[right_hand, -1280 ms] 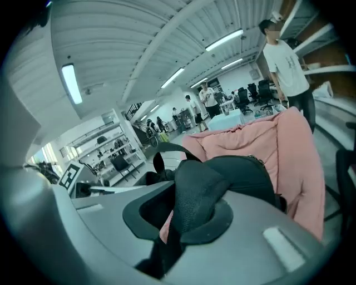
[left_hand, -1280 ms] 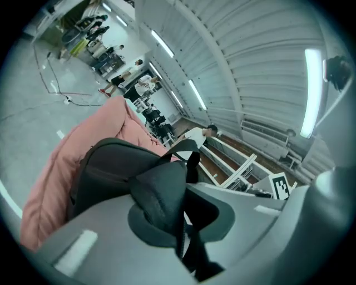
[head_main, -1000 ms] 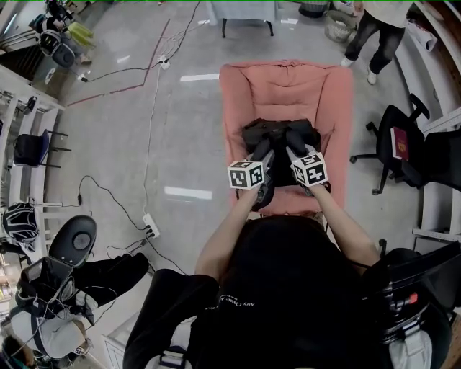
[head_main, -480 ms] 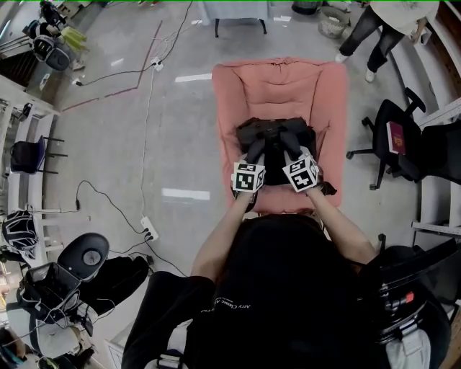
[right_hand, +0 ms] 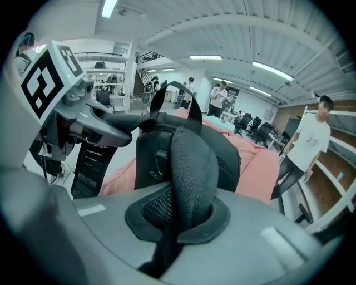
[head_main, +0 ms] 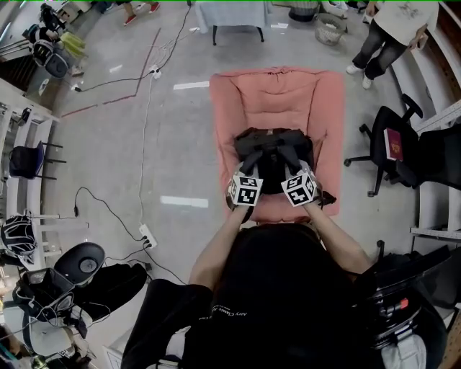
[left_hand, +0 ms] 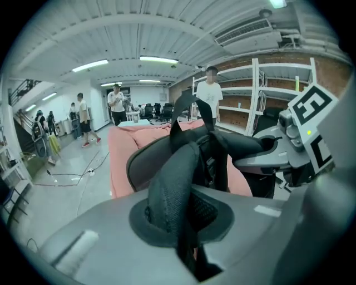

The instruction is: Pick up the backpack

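The backpack (head_main: pixel 272 153) lies on the near half of the lounger (head_main: pixel 277 94), with the left gripper (head_main: pixel 252 160) and the right gripper (head_main: pixel 292 160) side by side at its near edge. One strap (left_hand: pixel 173 189) stands between the left gripper's jaws and another strap (right_hand: pixel 192 167) between the right gripper's, whose jaws have just been closing on it. Right of the lounger stands an office chair (head_main: pixel 382 130) with what may be a book (head_main: pixel 393 144) on its seat. A table (head_main: pixel 230 13) is behind the lounger, and a power strip (head_main: pixel 148 236) lies on the floor to its left.
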Demonstrator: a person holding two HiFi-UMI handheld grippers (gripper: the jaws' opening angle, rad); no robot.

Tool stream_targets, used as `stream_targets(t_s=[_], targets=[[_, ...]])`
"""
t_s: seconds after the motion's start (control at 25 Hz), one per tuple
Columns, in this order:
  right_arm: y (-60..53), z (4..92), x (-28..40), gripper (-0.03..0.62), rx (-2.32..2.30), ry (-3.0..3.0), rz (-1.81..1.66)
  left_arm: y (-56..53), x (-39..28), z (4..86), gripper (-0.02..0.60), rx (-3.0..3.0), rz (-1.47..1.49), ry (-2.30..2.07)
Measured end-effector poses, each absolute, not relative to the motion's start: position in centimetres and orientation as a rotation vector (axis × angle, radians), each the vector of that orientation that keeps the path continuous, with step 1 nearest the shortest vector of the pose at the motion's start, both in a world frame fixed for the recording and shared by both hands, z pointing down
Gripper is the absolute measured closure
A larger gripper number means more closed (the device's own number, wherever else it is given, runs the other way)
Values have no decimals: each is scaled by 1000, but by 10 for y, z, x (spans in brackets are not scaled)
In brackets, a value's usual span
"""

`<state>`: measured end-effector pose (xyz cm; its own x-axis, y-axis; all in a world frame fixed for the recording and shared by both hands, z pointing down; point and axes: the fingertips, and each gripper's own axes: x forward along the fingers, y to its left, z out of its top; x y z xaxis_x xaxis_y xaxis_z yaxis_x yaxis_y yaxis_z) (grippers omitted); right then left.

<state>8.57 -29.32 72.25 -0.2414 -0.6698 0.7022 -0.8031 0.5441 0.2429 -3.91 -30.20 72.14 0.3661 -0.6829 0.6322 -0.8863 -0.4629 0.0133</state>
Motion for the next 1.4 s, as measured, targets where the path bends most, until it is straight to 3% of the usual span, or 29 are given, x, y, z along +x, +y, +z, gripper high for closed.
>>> stream_targets(t_s=[1.4], targets=[[-333, 651, 117, 566, 1469, -2001, -23, -328, -40, 686, 563, 2398, 890, -1490]])
